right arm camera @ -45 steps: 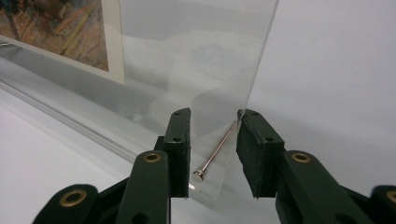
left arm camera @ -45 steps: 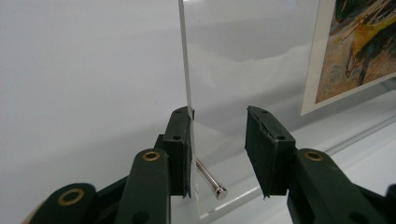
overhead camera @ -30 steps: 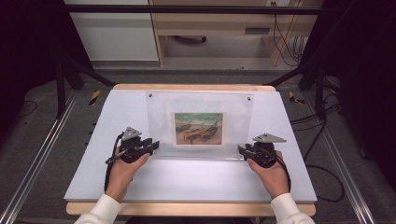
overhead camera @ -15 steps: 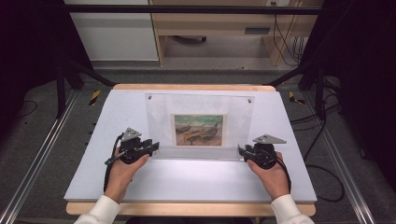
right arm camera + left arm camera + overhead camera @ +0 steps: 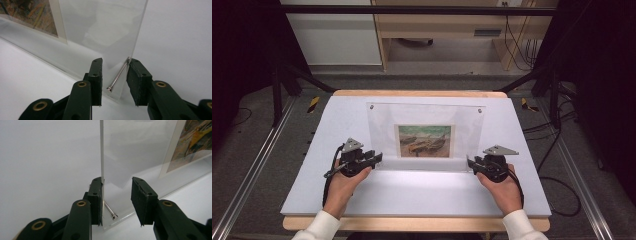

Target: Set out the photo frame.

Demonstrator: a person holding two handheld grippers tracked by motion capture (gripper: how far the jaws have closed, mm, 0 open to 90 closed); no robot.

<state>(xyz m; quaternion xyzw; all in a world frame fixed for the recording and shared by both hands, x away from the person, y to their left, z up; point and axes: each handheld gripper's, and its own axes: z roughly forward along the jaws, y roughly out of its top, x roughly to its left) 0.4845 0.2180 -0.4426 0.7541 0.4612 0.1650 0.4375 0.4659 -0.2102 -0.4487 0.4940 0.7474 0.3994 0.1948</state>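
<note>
A clear acrylic picture frame (image 5: 377,125) stands upright on the white table (image 5: 412,195), holding a boat painting (image 5: 424,141). My left gripper (image 5: 379,159) is at its lower left corner. In the left gripper view the jaws (image 5: 117,182) stand apart: the left pad rests against the panel's side edge (image 5: 101,157), the right pad hangs free, and a small metal pin (image 5: 110,210) juts out between them. My right gripper (image 5: 470,162) is at the lower right corner. Its jaws (image 5: 115,61) are also apart around a metal pin (image 5: 118,75), with the right pad by the pin's base.
The table's wooden front edge (image 5: 412,223) runs below the hands. Yellow-and-black tools lie on the floor at the left (image 5: 313,103) and right (image 5: 526,104). Cables (image 5: 557,150) trail on the right, and a wooden bench (image 5: 447,25) stands behind.
</note>
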